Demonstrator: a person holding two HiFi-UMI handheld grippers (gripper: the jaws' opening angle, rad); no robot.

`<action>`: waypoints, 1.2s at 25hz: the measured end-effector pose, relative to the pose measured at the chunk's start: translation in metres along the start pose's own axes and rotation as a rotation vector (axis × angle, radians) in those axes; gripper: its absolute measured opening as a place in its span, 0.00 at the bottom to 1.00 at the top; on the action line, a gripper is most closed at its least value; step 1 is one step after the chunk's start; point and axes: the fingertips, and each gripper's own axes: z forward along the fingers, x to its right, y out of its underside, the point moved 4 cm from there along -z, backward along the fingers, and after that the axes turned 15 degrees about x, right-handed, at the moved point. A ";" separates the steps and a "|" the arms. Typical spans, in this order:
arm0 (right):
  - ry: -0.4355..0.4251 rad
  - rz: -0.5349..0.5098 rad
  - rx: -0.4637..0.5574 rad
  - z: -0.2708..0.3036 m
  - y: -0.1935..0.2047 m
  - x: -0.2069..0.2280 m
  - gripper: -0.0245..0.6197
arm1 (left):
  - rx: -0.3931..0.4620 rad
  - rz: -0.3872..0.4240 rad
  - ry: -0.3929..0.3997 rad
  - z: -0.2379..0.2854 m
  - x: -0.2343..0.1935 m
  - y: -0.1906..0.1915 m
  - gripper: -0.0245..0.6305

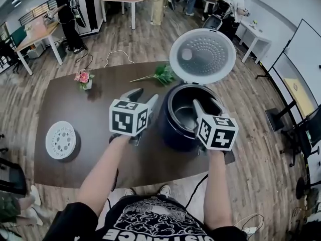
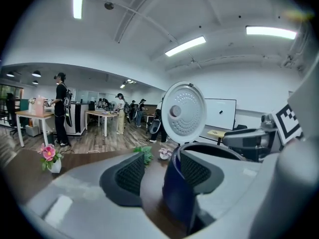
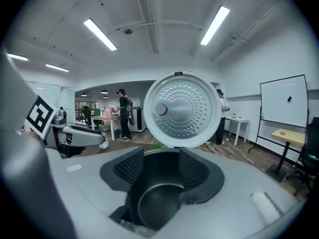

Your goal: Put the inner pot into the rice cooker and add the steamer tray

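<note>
The dark blue rice cooker (image 1: 170, 134) stands mid-table with its round lid (image 1: 202, 55) swung up. The metal inner pot (image 1: 188, 115) sits inside it. In the right gripper view I look down into the pot (image 3: 159, 203) under the lid (image 3: 182, 108). My right gripper (image 1: 207, 107) hovers over the cooker's near right rim, open, with nothing between its pads (image 3: 192, 171). My left gripper (image 1: 143, 97) is just left of the cooker, also open and empty; the cooker's wall (image 2: 177, 198) shows beyond its jaws. The white perforated steamer tray (image 1: 60, 139) lies flat at the table's left end.
A small pot of pink flowers (image 1: 84, 78) and a green leafy sprig (image 1: 160, 75) lie on the brown table (image 1: 90, 159) behind the cooker. Desks, people and a whiteboard (image 1: 296, 69) stand farther off on the wooden floor.
</note>
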 end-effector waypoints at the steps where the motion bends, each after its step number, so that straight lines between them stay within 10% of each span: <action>1: -0.022 -0.001 0.004 0.004 -0.001 -0.008 0.37 | 0.005 0.000 -0.014 -0.005 -0.006 -0.001 0.38; 17: -0.459 0.002 0.024 0.068 0.002 -0.176 0.44 | 0.080 -0.009 -0.426 -0.150 -0.131 -0.006 0.45; 30: -0.759 0.048 0.004 0.058 0.020 -0.275 0.52 | 0.138 -0.039 -0.683 -0.272 -0.152 0.007 0.52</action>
